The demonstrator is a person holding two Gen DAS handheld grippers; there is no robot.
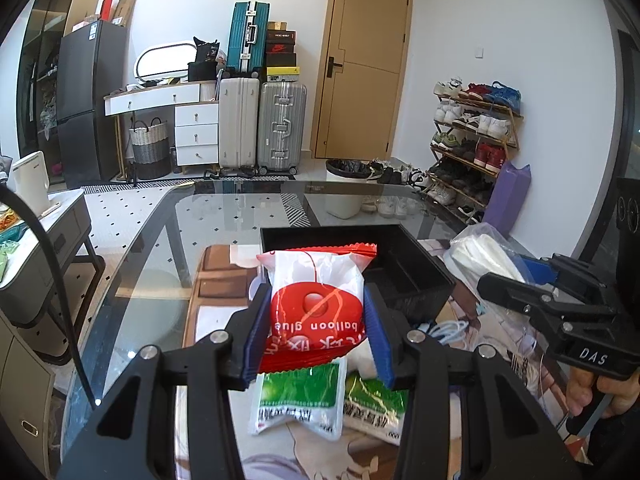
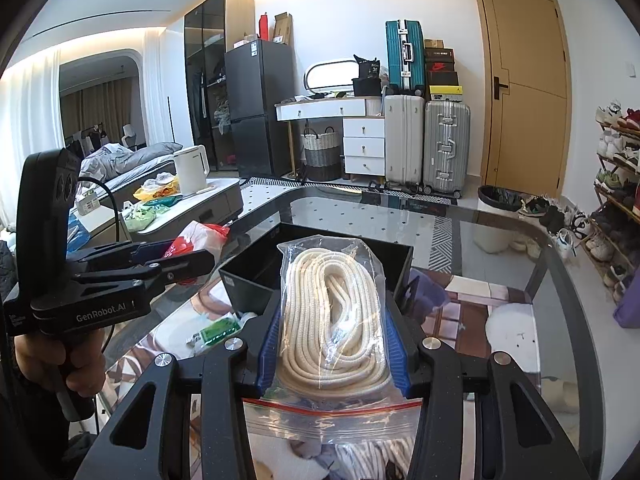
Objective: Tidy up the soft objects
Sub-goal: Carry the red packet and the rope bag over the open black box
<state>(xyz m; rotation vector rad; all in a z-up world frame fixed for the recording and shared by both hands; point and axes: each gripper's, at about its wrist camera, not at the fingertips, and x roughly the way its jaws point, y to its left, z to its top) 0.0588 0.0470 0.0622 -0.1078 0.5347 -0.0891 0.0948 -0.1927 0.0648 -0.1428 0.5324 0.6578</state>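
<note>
The left tool, a black two-finger clamp with ribbed blue pads, is closed on a soft red-and-white plastic packet printed "balloon glue", pinching it by both sides so that it hangs clear of the glass tabletop. The packet's crimped red top edge leans toward the open black rectangular bin that stands just beyond it on the tabletop. Beneath the held packet lie two green-and-white plastic packets side by side on a patterned mat. The right tool is closed on a clear zip-seal bag holding a coil of cream-coloured rope, its blue pads pressing into the bag's two long sides; the bag's red zip strip sits on the near side of the pads, and its far end reaches over the near rim of the same black bin. This bag too is lifted off the tabletop. Each tool appears in the other's view, held by a hand on a pistol grip, the two side by side and both near the bin.
</note>
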